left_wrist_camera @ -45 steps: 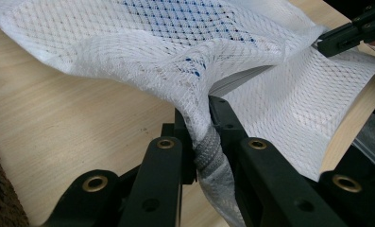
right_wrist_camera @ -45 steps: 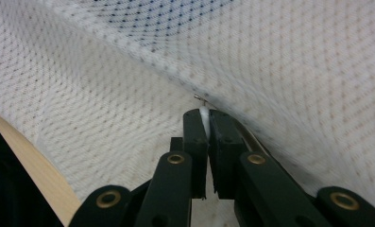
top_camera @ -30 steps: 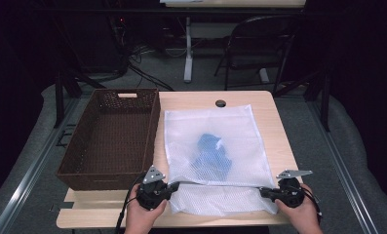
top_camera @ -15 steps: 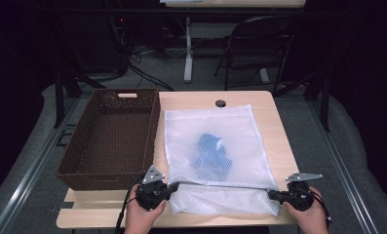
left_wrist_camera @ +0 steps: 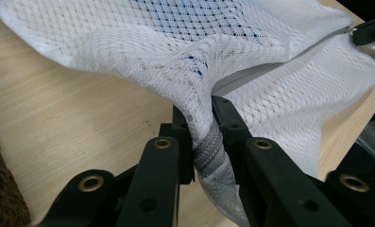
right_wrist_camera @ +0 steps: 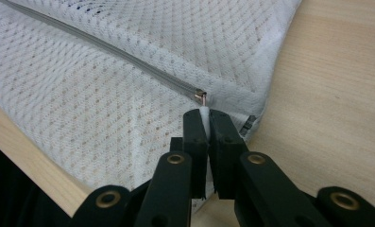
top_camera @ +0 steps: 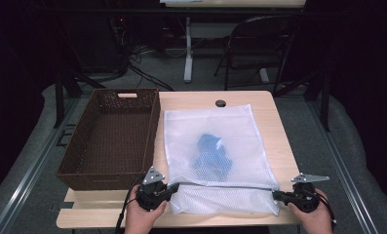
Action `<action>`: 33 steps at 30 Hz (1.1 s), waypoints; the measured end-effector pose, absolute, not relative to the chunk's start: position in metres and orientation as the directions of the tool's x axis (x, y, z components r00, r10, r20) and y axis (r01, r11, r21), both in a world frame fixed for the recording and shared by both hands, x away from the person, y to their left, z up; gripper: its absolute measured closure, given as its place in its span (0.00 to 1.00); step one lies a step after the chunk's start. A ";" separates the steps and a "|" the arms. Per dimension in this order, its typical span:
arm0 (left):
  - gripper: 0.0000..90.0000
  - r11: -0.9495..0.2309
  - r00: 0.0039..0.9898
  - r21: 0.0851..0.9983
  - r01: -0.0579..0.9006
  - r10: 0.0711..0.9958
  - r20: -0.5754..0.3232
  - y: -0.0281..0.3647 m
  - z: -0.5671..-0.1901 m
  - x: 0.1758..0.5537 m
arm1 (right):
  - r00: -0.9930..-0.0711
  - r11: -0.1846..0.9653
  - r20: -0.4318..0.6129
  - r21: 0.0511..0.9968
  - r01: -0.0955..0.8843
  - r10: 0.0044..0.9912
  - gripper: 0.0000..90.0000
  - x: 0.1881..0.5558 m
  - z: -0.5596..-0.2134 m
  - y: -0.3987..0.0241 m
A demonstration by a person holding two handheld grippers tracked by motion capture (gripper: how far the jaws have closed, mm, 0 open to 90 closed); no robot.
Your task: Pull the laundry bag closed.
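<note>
Inside the mesh bag [top_camera: 215, 146], a blurred blue item [top_camera: 211, 155]; left gripper [left_wrist_camera: 203, 135] clamping mesh, right gripper [right_wrist_camera: 205, 124] pinching the zipper pull [right_wrist_camera: 203, 105].

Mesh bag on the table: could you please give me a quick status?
Left claw pinching bag's corner. Right claw shut on zipper pull, zipper closed. Blue item inside. Nothing in the way.

On the table [top_camera: 274, 126], the basket [top_camera: 110, 141] lies at nine o'clock of the mesh laundry bag [top_camera: 215, 156] (a garment [top_camera: 211, 155] inside).
</note>
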State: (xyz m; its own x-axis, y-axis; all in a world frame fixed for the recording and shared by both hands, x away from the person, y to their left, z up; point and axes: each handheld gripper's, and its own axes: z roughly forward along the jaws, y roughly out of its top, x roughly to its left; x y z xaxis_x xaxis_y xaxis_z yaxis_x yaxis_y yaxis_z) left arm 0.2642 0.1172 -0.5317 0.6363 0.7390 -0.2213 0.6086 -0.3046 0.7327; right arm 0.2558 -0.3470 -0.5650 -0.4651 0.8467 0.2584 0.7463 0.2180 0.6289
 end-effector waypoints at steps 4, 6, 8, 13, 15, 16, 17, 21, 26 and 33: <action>0.87 -0.298 0.629 0.727 0.619 0.742 -0.231 0.118 -0.533 0.264 | -0.462 0.213 0.265 0.627 0.749 0.846 0.96 0.256 -0.565 -0.346; 0.86 -0.296 0.624 0.722 0.626 0.745 -0.235 0.119 -0.534 0.263 | -0.461 0.214 0.262 0.626 0.750 0.848 0.96 0.255 -0.565 -0.346; 0.85 -0.302 0.623 0.715 0.630 0.747 -0.233 0.120 -0.536 0.263 | -0.464 0.218 0.260 0.627 0.748 0.847 0.96 0.255 -0.564 -0.346; 0.83 -0.314 0.611 0.695 0.647 0.759 -0.226 0.122 -0.539 0.262 | -0.469 0.229 0.254 0.621 0.749 0.846 0.96 0.254 -0.564 -0.343; 0.83 -0.323 0.608 0.685 0.653 0.764 -0.219 0.122 -0.541 0.262 | -0.472 0.234 0.250 0.620 0.749 0.845 0.96 0.254 -0.564 -0.342; 0.83 -0.323 0.604 0.680 0.658 0.765 -0.222 0.123 -0.542 0.262 | -0.477 0.240 0.249 0.618 0.748 0.843 0.96 0.254 -0.564 -0.342; 0.83 -0.326 0.603 0.677 0.660 0.767 -0.219 0.123 -0.542 0.262 | -0.476 0.239 0.252 0.617 0.750 0.843 0.96 0.254 -0.564 -0.341; 0.83 -0.329 0.597 0.666 0.670 0.772 -0.220 0.124 -0.544 0.261 | -0.480 0.247 0.245 0.616 0.749 0.842 0.96 0.254 -0.565 -0.339; 0.81 -0.347 0.595 0.646 0.680 0.776 -0.210 0.124 -0.549 0.261 | -0.486 0.256 0.241 0.614 0.747 0.840 0.96 0.254 -0.566 -0.338; 0.74 -0.340 0.582 0.636 0.693 0.785 -0.214 0.130 -0.552 0.258 | -0.489 0.260 0.236 0.616 0.743 0.839 0.96 0.254 -0.566 -0.338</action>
State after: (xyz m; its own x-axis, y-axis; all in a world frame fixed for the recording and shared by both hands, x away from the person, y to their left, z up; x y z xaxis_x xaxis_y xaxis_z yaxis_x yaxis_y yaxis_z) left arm 0.2584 0.1302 -0.5522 0.5819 0.7846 -0.2141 0.6927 -0.3402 0.6360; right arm 0.2541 -0.3376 -0.5664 -0.4895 0.8394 0.2362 0.7434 0.2601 0.6162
